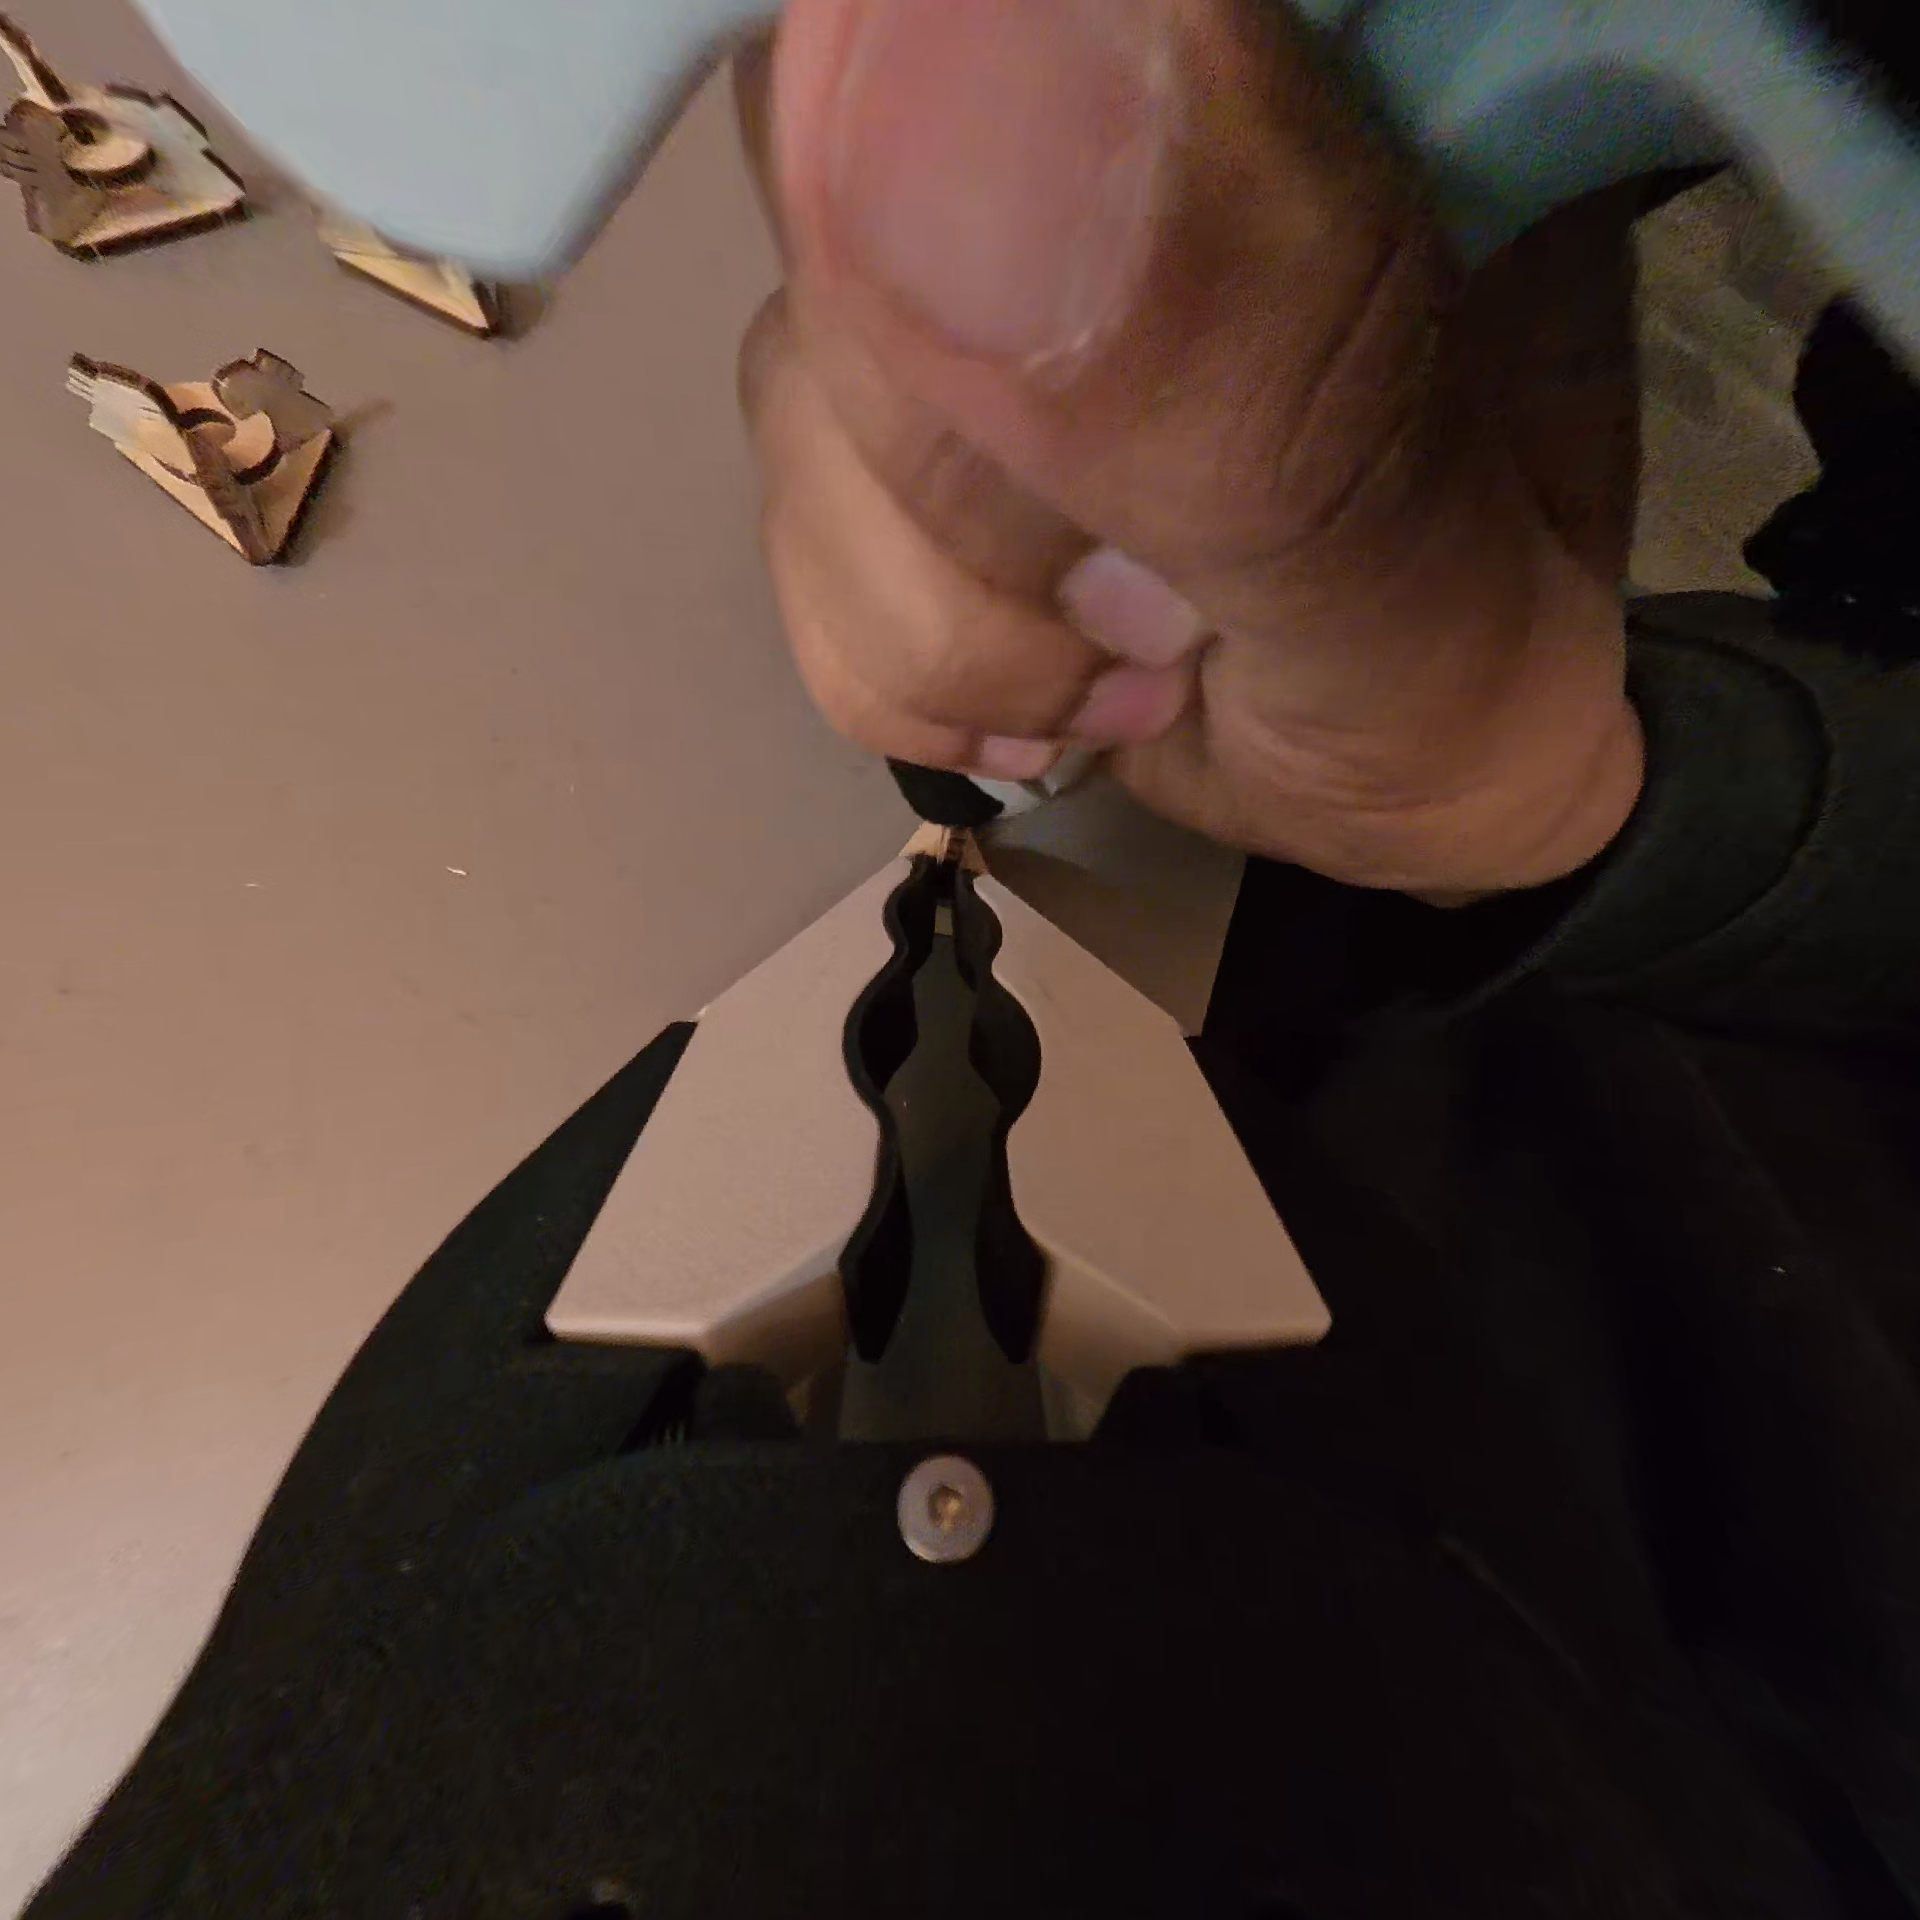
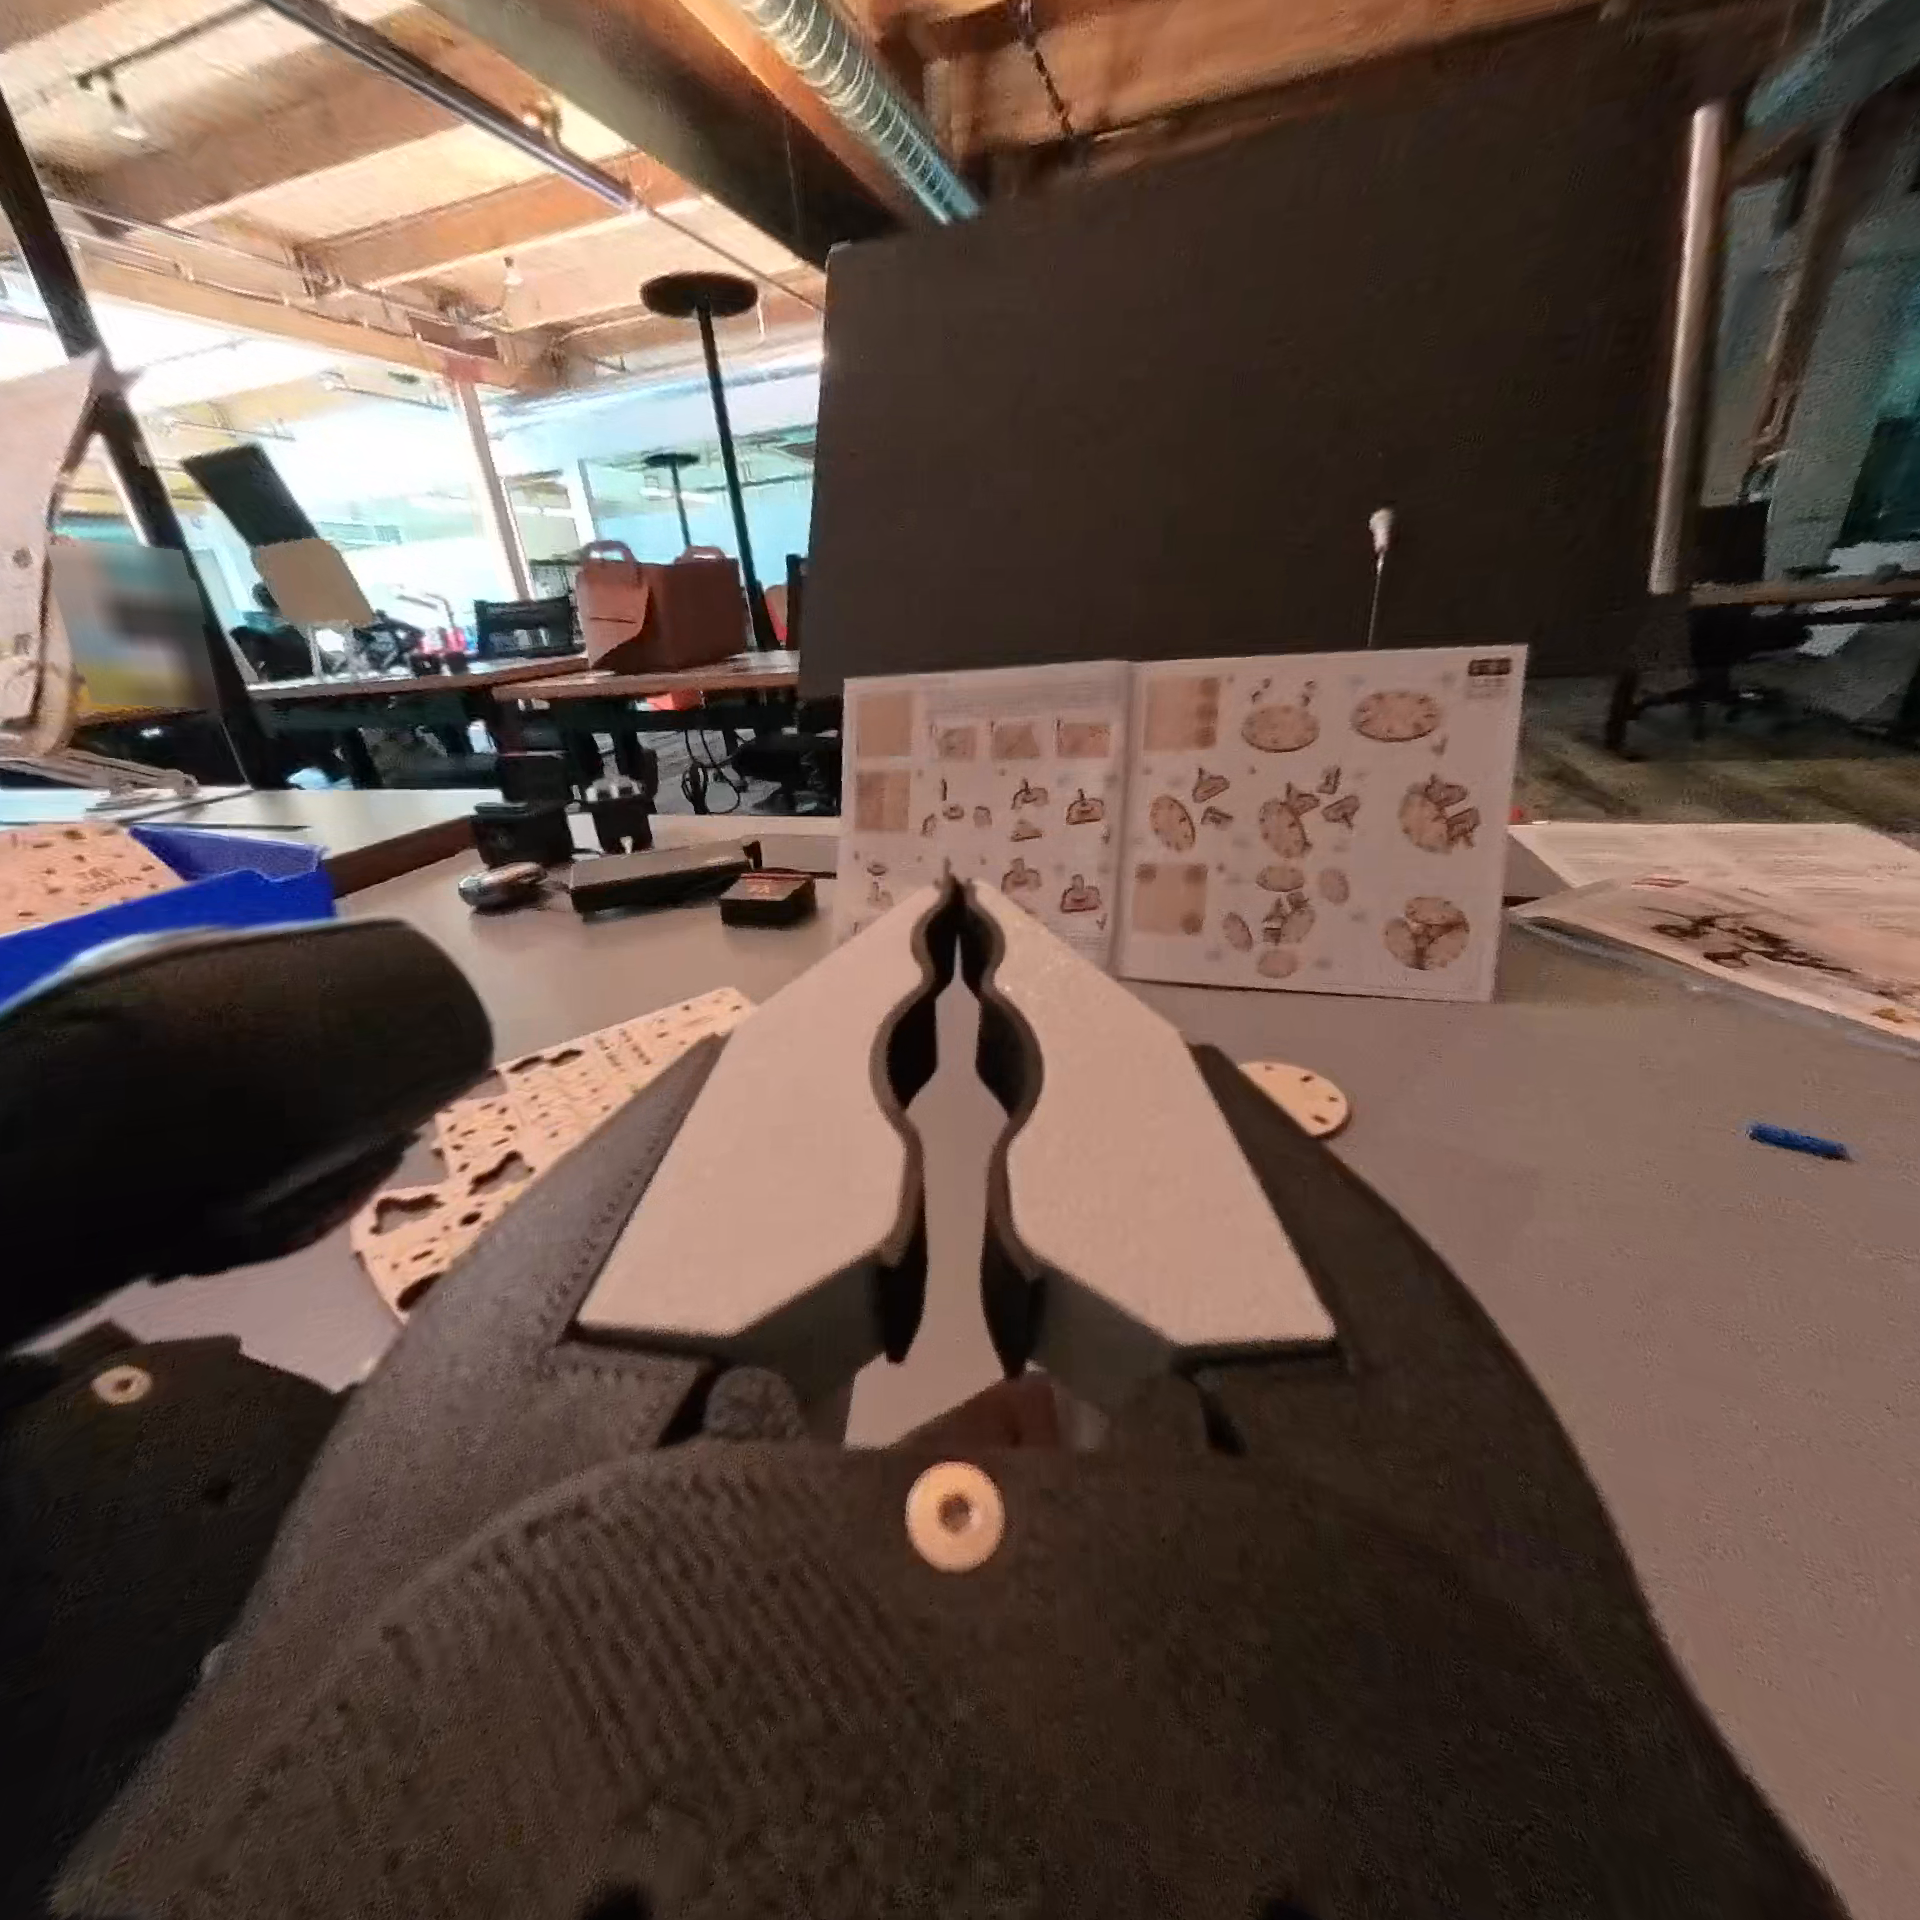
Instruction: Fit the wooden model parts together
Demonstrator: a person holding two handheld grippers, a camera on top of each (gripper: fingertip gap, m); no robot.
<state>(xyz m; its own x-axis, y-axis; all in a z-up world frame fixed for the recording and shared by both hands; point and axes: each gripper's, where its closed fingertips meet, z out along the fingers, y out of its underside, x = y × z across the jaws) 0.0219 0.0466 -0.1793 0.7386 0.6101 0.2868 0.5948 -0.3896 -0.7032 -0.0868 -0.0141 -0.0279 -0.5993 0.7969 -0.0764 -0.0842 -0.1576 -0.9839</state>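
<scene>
Left wrist view: the left claw (image 1: 940, 862) points down at the surface (image 1: 416, 831), its tips pinched on a small wooden piece (image 1: 940, 847). A hand (image 1: 1143, 571) presses a black-tipped object (image 1: 935, 800) onto the piece. Wooden assemblies (image 1: 208, 457) stand toward the far left corner.

Right wrist view: the right claw (image 2: 951, 894) is closed and lies level, aimed at an open booklet (image 2: 1174, 821) near the far edge.

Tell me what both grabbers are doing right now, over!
Left gripper pinching a small wood piece, hand right above it. Right gripper shut, nothing visible in it, facing booklet.
</scene>
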